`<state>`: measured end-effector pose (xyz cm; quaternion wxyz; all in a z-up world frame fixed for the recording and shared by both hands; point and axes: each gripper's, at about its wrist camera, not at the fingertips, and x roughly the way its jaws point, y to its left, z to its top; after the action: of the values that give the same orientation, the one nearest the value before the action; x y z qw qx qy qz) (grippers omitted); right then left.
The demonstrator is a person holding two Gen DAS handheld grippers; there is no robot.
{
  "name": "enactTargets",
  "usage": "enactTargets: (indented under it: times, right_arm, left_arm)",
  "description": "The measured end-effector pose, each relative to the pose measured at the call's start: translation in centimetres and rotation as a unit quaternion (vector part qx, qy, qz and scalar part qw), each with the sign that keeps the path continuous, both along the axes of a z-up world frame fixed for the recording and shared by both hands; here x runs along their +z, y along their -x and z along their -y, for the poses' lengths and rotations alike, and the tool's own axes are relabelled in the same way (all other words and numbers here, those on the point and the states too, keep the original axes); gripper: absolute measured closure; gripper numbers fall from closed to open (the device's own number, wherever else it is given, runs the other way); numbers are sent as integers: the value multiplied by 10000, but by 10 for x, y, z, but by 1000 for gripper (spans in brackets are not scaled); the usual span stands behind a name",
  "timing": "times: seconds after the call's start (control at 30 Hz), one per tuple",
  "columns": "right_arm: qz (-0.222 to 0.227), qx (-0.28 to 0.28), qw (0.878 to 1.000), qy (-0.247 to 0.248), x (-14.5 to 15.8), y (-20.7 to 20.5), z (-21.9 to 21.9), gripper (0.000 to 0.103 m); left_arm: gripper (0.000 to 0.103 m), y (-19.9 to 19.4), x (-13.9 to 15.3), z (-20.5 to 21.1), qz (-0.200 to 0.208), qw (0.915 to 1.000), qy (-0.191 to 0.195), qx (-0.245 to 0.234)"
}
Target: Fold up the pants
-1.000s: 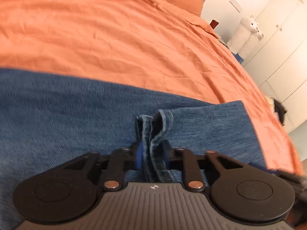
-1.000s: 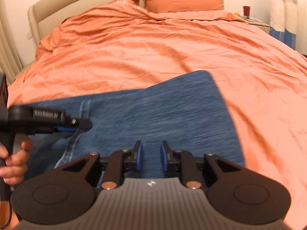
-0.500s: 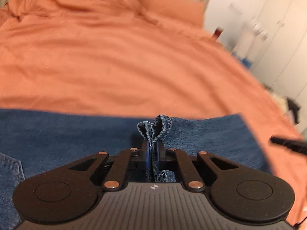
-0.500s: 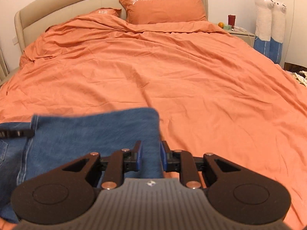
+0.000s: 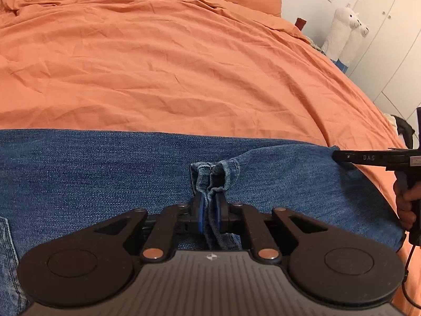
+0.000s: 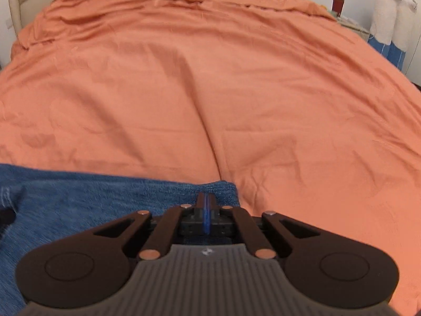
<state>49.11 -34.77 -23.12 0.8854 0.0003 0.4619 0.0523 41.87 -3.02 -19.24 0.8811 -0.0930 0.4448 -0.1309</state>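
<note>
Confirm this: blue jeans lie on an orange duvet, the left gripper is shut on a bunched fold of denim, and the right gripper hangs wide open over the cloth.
One thing is wrong. The right gripper is not wide open: the right wrist view shows its jaws closed together at the jeans' edge, though whether denim is pinched is unclear. The rest holds: the left gripper is shut on a denim fold, on the orange duvet.

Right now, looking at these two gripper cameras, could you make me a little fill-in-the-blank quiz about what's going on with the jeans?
1. The left gripper is shut on a bunched fold of the blue ____.
2. The jeans lie on an ____ duvet.
3. In its own view, the right gripper shows its two fingers ____, at the denim's corner.
4. Beside the bed stand white plush ____.

Missing words: jeans; orange; closed together; toys
</note>
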Motion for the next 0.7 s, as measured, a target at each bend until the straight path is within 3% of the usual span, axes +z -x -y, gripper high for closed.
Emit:
enactTargets:
  times: [0.2,0.33,0.47,0.6,0.7]
  right_arm:
    - [114,-83,9999,-32,22,19,5,103]
    - [492,-184,9986,-33,54,72,24,102]
    - [573,-432,9970,-285,66,137,44,98]
    - [673,-674,9949,-337,67,196,53,68]
    - [363,-664,9960,-472,54,217,51,68]
  left_arm:
    - [79,0,14,7,-50,9994,-331,-23]
    - [79,23,38,7,256,9979,-587,31]
    - [79,51,54,9,409,9984,-393,31]
    - [79,69,63,25,525,9978,-356,-194]
    - [79,74,56,37,405,9974,-509,-321]
